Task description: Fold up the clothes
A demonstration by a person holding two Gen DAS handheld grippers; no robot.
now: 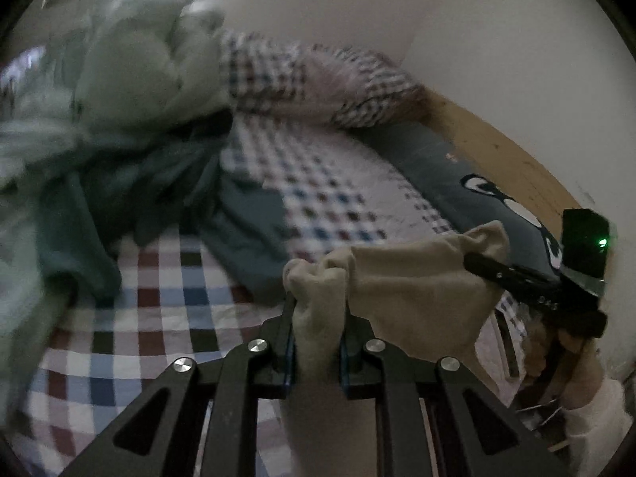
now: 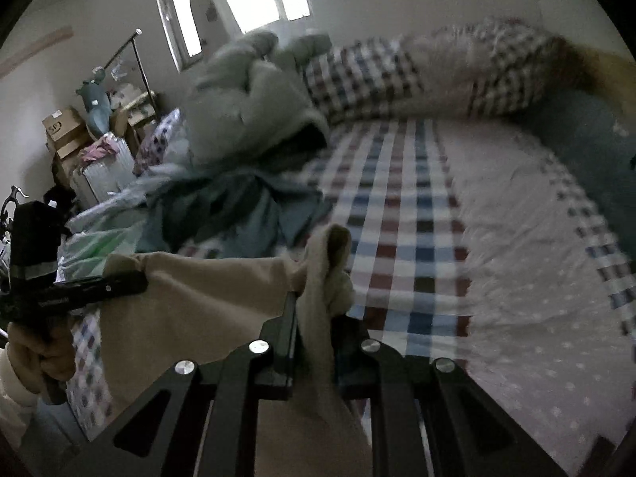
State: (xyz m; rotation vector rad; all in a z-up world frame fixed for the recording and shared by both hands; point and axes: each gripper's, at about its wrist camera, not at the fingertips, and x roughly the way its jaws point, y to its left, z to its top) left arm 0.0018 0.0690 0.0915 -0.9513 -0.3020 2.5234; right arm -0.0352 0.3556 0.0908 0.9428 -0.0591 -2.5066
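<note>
The left claw (image 1: 318, 310), low in the middle of the left wrist view, is pinching a bunched corner of the beige garment (image 1: 413, 278). From that pinch the cloth runs rightward across the frame to the right claw (image 1: 477, 263), whose black tip grips the other corner at mid right. The right wrist view mirrors this: the right claw (image 2: 314, 310) pinches a gathered fold at lower centre, and the beige garment (image 2: 206, 290) stretches leftward to the left claw (image 2: 135, 280) at the lower left.

So the garment's top edge lies from claw to claw, roughly level, with the rest hanging below and out of sight; each hand sits at one end, neither nearer. It is held clear above the checked bed (image 2: 401, 214), whose open stretch lies ahead, toward the upper right of both frames. The pile of greenish clothes (image 2: 254, 111) sits upper left, well apart. The next move likely turns on laying the cloth forward onto that open stretch.
</note>
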